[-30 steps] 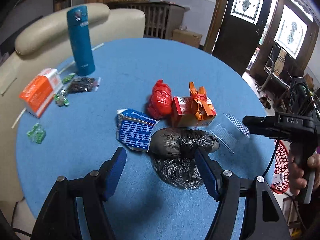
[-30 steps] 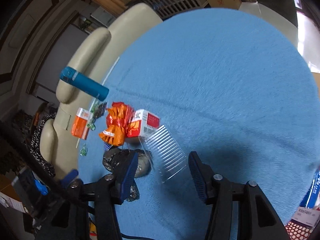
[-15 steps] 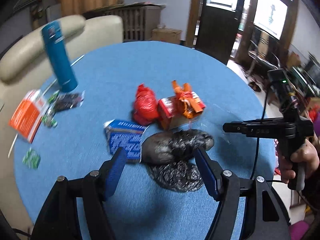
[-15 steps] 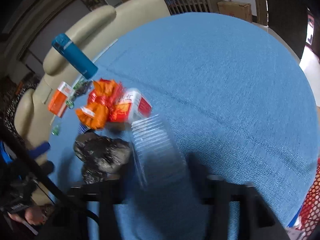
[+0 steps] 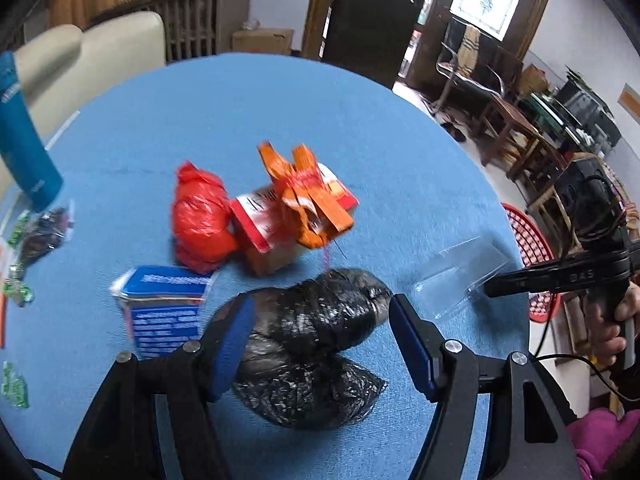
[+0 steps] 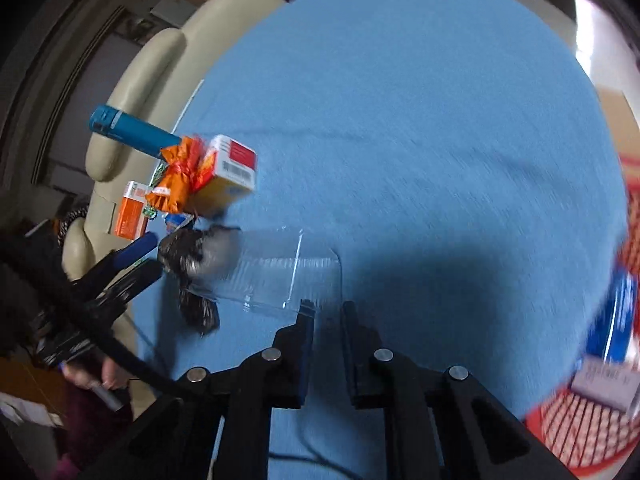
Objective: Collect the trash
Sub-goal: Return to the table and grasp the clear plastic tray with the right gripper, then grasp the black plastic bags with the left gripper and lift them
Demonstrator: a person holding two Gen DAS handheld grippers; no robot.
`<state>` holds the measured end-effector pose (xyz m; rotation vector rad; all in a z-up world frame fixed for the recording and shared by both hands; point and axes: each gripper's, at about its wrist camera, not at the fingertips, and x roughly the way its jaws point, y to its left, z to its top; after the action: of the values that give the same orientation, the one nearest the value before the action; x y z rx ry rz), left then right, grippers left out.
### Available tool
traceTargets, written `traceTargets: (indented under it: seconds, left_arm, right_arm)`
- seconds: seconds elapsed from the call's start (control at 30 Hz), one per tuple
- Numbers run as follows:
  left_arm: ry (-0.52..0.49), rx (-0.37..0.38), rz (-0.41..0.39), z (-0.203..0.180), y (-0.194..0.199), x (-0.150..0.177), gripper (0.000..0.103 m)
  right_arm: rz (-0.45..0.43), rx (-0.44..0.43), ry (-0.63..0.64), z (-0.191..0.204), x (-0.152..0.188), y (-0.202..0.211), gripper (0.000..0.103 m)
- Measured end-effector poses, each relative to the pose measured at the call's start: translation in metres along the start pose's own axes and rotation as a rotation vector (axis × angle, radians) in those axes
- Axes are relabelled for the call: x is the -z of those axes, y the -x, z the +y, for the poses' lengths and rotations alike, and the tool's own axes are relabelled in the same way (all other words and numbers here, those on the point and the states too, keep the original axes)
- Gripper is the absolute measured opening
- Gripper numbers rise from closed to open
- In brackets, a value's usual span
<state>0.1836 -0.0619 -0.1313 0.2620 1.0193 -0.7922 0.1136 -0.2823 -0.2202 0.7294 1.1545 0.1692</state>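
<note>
My left gripper (image 5: 320, 316) is open, its blue pads on either side of a crumpled black plastic bag (image 5: 312, 328) on the blue round table (image 5: 280, 112). My right gripper (image 6: 326, 312) is shut on the near edge of a clear plastic clamshell box (image 6: 288, 272); it also shows at the table's right edge in the left wrist view (image 5: 464, 272). Behind the bag lie a red plastic bag (image 5: 200, 216), a red and white carton with an orange wrapper on top (image 5: 296, 208), and a blue packet (image 5: 164, 308).
A red mesh basket (image 6: 592, 420) holding packets stands off the table's right edge. A teal flask (image 5: 24, 136), an orange box (image 6: 130, 208) and small green wrappers (image 5: 16, 292) sit at the left. A cream sofa (image 5: 88, 52) stands behind.
My right gripper has closed from open onto the edge of the clear box. My left gripper has moved forward, bringing its open fingers around the black bag.
</note>
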Motion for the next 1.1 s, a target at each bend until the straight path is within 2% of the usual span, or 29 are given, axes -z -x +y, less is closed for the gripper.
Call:
traceTargets:
  seconds: [0.07, 0.1, 0.23, 0.3, 0.33, 0.37, 0.4, 0.43, 0.6, 0.73, 0.87, 0.93, 1.0, 1.1]
  left_arm:
    - [-0.014, 0.015, 0.024, -0.004, -0.005, 0.004, 0.071]
    - [-0.015, 0.046, 0.035, -0.007, -0.007, 0.007, 0.071]
    - [-0.013, 0.081, 0.031, -0.019, -0.002, 0.023, 0.071]
    - [-0.011, 0.1, 0.024, -0.028, 0.006, 0.032, 0.071]
    - [-0.01, 0.102, 0.013, -0.034, 0.011, 0.039, 0.071]
    - [-0.001, 0.112, 0.007, -0.038, 0.016, 0.045, 0.071]
    - [0.009, 0.118, 0.005, -0.04, 0.019, 0.05, 0.071]
    - [0.021, 0.115, 0.004, -0.043, 0.023, 0.057, 0.071]
    - [0.019, 0.051, -0.044, -0.047, 0.046, 0.068, 0.071]
    - [0.003, -0.018, -0.104, -0.046, 0.063, 0.053, 0.071]
    - [-0.039, -0.071, -0.099, -0.045, 0.051, 0.035, 0.073]
    - [-0.065, -0.089, -0.061, -0.044, 0.038, 0.03, 0.073]
    - [-0.093, -0.084, -0.04, -0.043, 0.028, 0.029, 0.073]
    - [-0.132, -0.015, -0.021, -0.044, 0.022, 0.029, 0.073]
  right_arm:
    - [0.026, -0.014, -0.039, -0.007, 0.008, 0.005, 0.017]
    - [0.031, -0.017, -0.046, -0.008, 0.011, 0.008, 0.018]
    - [0.044, -0.054, -0.054, -0.006, 0.022, 0.019, 0.019]
    - [0.03, -0.065, -0.043, -0.007, 0.028, 0.026, 0.027]
    - [0.014, -0.06, -0.031, -0.005, 0.028, 0.03, 0.038]
    - [-0.008, -0.05, -0.019, -0.002, 0.028, 0.035, 0.057]
    - [-0.029, -0.045, -0.009, -0.001, 0.028, 0.04, 0.066]
    - [-0.066, -0.049, 0.001, 0.001, 0.027, 0.048, 0.068]
    - [-0.191, -0.058, 0.063, 0.015, 0.016, 0.072, 0.068]
    - [-0.247, 0.063, 0.15, 0.033, -0.006, 0.061, 0.064]
    - [-0.175, 0.068, 0.179, 0.039, -0.014, 0.029, 0.047]
    - [-0.136, 0.082, 0.206, 0.041, -0.008, 0.016, 0.044]
    - [-0.138, 0.063, 0.237, 0.045, 0.004, 0.014, 0.044]
    - [-0.131, 0.061, 0.309, 0.05, 0.025, 0.023, 0.044]
